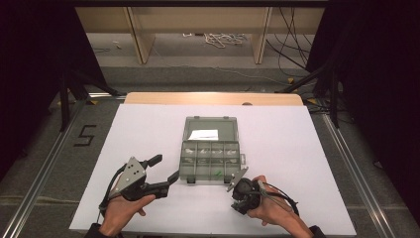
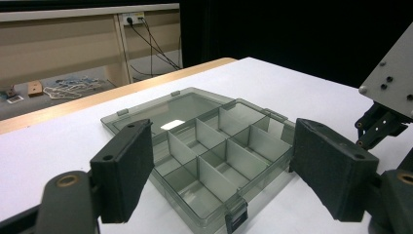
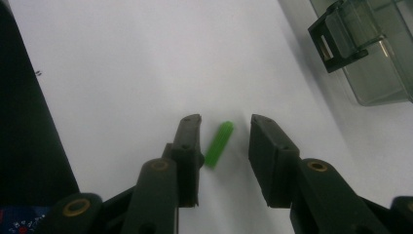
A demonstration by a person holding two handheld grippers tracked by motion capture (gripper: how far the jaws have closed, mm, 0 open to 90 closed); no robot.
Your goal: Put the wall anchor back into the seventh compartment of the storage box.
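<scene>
1. Right tongs (image 3: 224,134): pointed down at the white tabletop (image 3: 122,63), jaws apart, not pressing anything.
2. Green plastic plug (image 3: 218,144): lay on the tabletop between the right jaws, touching neither, near the box's front corner latch (image 3: 336,41).
3. Left tongs (image 1: 166,168): released, jaws wide, empty, just left of the box.
4. Smoky compartment box (image 1: 210,158): open at mid-tabletop, lid (image 1: 210,130) laid flat behind it.

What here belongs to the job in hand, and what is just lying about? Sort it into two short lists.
In the job:
- small green plastic plug, lying on the table between the right gripper jaws, not yet pinched
- open smoky-grey clear plastic compartment box
- left gripper, open, beside the box

Lying about:
- white paper slip in the box's lid
- tangled white cord on the floor beyond
- white table cover
</scene>
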